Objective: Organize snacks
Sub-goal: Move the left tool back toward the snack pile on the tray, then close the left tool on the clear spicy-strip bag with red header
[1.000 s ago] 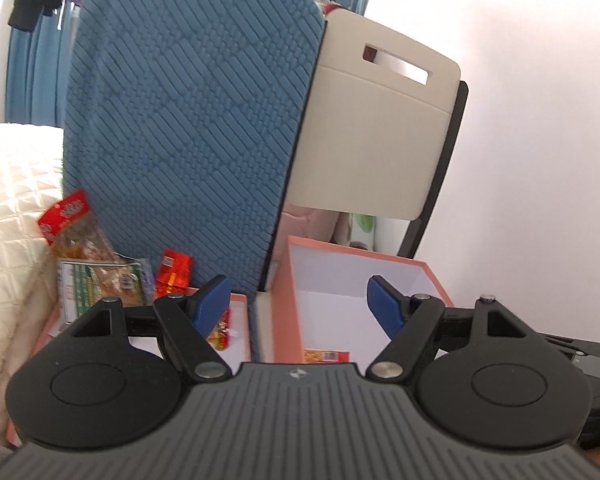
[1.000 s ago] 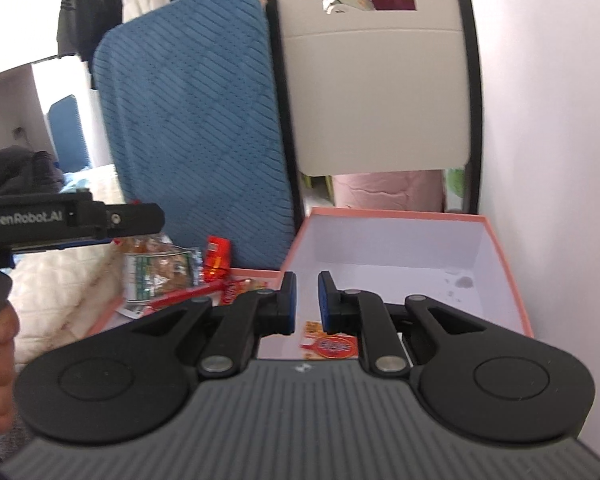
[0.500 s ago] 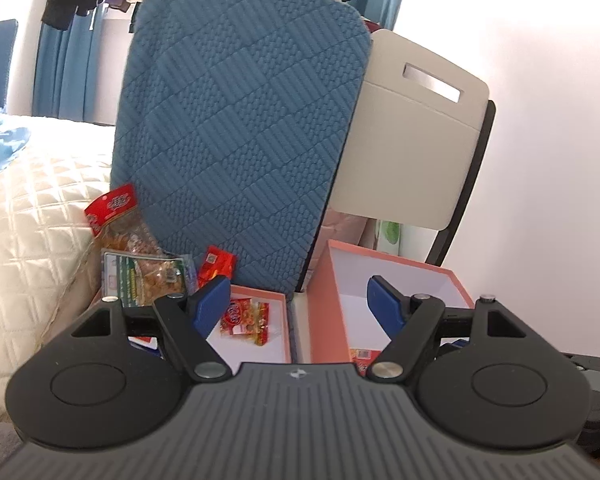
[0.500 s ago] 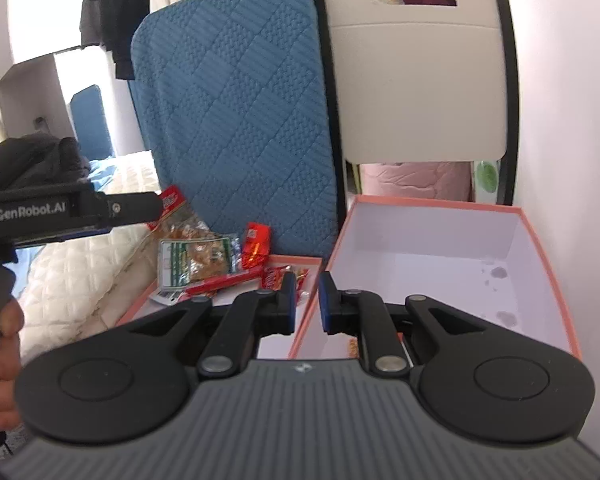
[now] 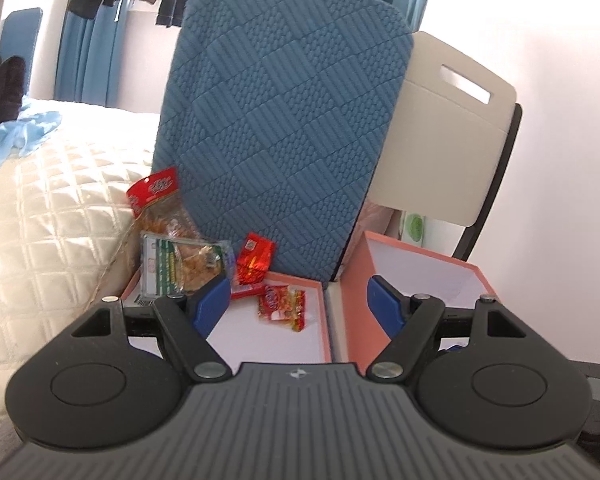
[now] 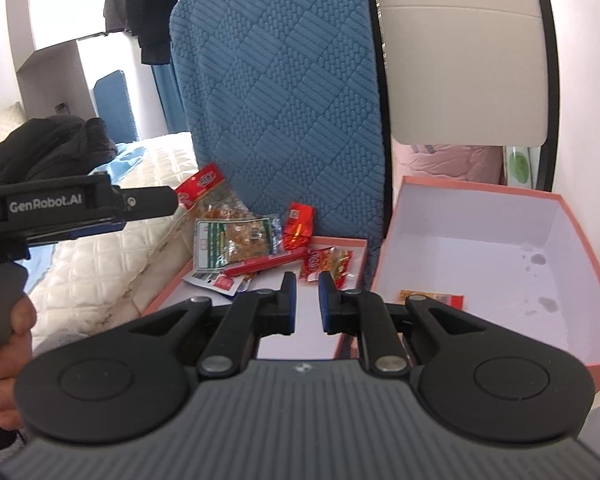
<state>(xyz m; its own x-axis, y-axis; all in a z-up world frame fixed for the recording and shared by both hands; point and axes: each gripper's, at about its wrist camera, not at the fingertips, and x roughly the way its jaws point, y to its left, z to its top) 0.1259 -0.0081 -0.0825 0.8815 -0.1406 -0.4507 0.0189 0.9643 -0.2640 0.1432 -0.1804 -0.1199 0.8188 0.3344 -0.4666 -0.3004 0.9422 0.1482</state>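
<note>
Left gripper (image 5: 298,300) stands with its jaws wide apart and nothing between them; right gripper (image 6: 308,298) has its jaws drawn nearly together, likewise empty. I find the snacks heaped at the far end of the shallow pink tray (image 5: 324,328): a clear bag with a red header (image 5: 158,204) leaning on the blue cushion (image 5: 284,120), a green-labelled packet (image 5: 180,266), a red sachet (image 5: 254,258), a red stick (image 6: 266,265) and an orange packet (image 5: 282,302) lying alone nearer me. One small packet (image 6: 430,298) lies in the deeper pink box (image 6: 476,240) to the right. Risks, as I judge them: the heap overlaps, so a jaw closing on one wrapper may drag its neighbour off the tray toward the quilted bed (image 5: 52,220); slick film may slip from the pads; the leaning bag may topple if the cushion is nudged; both grippers working close together may collide
</note>
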